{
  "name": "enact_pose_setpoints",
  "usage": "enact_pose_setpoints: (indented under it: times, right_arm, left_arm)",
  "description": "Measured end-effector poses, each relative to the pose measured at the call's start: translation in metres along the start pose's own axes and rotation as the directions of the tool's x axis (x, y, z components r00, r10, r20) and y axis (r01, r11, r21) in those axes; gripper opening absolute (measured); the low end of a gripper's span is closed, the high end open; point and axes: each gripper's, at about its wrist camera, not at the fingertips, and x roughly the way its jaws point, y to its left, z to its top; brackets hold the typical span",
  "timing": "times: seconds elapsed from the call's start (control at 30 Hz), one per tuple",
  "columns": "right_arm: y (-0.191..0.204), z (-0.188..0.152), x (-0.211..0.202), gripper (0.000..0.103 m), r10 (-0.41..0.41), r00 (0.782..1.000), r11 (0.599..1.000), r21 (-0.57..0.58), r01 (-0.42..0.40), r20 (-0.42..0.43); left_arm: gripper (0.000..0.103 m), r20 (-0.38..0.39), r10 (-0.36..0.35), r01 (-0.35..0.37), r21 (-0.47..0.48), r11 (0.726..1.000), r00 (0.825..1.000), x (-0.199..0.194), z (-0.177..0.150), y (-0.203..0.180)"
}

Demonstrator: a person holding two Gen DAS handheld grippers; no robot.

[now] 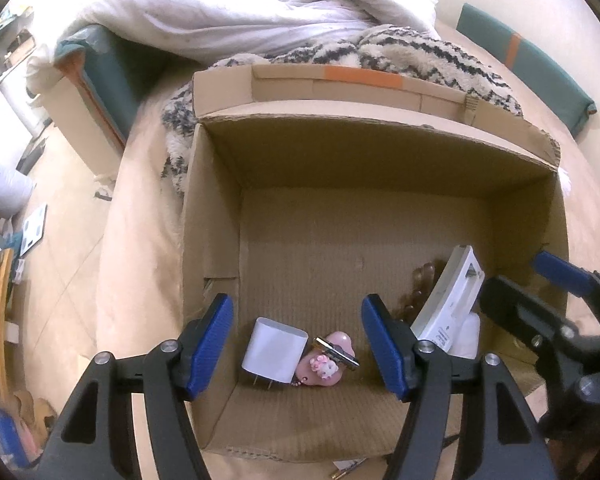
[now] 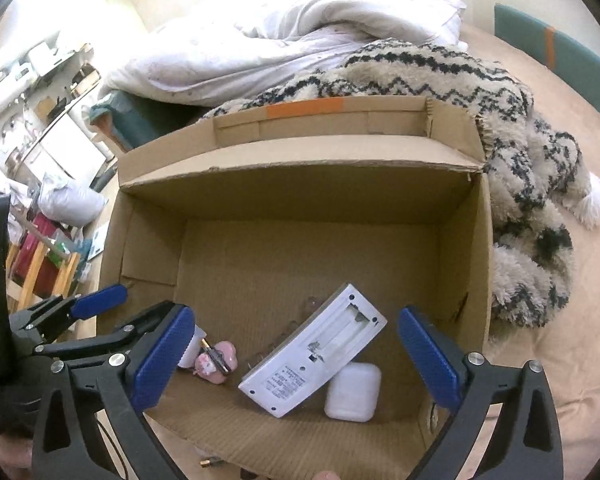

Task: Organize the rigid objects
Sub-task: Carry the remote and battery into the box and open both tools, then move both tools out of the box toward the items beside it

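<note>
Here, from the left wrist, we looked down into the open cardboard box [image 1: 220,216] on the bed. Our left gripper [image 1: 298,346] hung with its jaws apart and nothing between them; below it, on the box floor by the near wall, lay the white wall charger [image 1: 274,356], prongs toward us, touching a pink cartoon-cat charm [image 1: 328,362] with a small metal-capped piece [image 1: 336,354] across it. We judged they lay there because they had been let go over that corner. To the right a white remote [image 1: 448,300] leaned face down, and behind it sat something brown and knobbly that we could not name. The right gripper [image 1: 540,292] crossed the box's right edge, crowding that side.

From the right wrist, our right gripper [image 2: 296,360] stood as wide as it goes, empty, straight above the remote [image 2: 312,352]. Its battery bay gaped, cover off, and it rested tilted on a white earbud case [image 2: 352,392], so we thought it unsteady. The charm [image 2: 214,362] lay to the left, the charger mostly hidden behind our own blue pad. The left gripper [image 2: 136,304] reached in from the left. Beyond the box [image 2: 420,148] lay a zigzag fleece blanket [image 2: 520,168] pressed against its far wall, a white duvet [image 2: 300,40] behind; neither blocked the opening. A small brass-tipped thing [image 2: 206,462] lay outside, still to be gathered.
</note>
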Motion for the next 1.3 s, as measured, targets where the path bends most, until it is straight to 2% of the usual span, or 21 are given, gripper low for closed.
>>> enact_pose_setpoints:
  times: [0.33,0.63,0.93,1.03,1.1,1.2,1.3]
  right_arm:
    - [0.000,0.003,-0.012,0.103,0.029,0.999,0.999,0.019,-0.030,0.044]
    - [-0.004,-0.004,-0.035,0.103,0.020,0.996,0.998,0.065,-0.026,0.087]
    - [-0.001,-0.024,-0.072,0.103,0.018,0.992,0.998,0.061,-0.026,0.126]
    - [-0.005,-0.037,-0.079,0.103,-0.022,0.993,0.996,0.090,0.011,0.116]
    - [-0.006,-0.045,-0.079,0.103,-0.013,0.996,0.994,0.105,0.004,0.087]
    - [-0.007,-0.056,-0.081,0.103,-0.045,0.996,0.994,0.105,0.038,0.070]
    - [-0.010,-0.068,-0.083,0.103,-0.023,0.999,0.992,0.126,0.017,0.045]
  left_arm:
    - [0.064,0.023,0.013,-0.013,-0.012,1.000,1.000,-0.009,0.002,0.003]
    - [0.064,0.060,0.022,-0.021,-0.014,1.000,0.998,-0.039,-0.001,0.014]
    - [0.064,0.077,0.021,-0.017,-0.056,0.998,0.997,-0.069,-0.030,0.035]
    - [0.064,0.076,0.030,-0.025,-0.060,0.998,0.997,-0.074,-0.042,0.040]
    - [0.064,0.079,0.031,-0.026,-0.066,0.997,0.996,-0.078,-0.050,0.044]
    - [0.064,0.070,0.032,-0.027,-0.078,0.997,0.997,-0.078,-0.061,0.050]
    - [0.064,0.055,0.021,-0.015,-0.099,0.995,0.998,-0.077,-0.069,0.055]
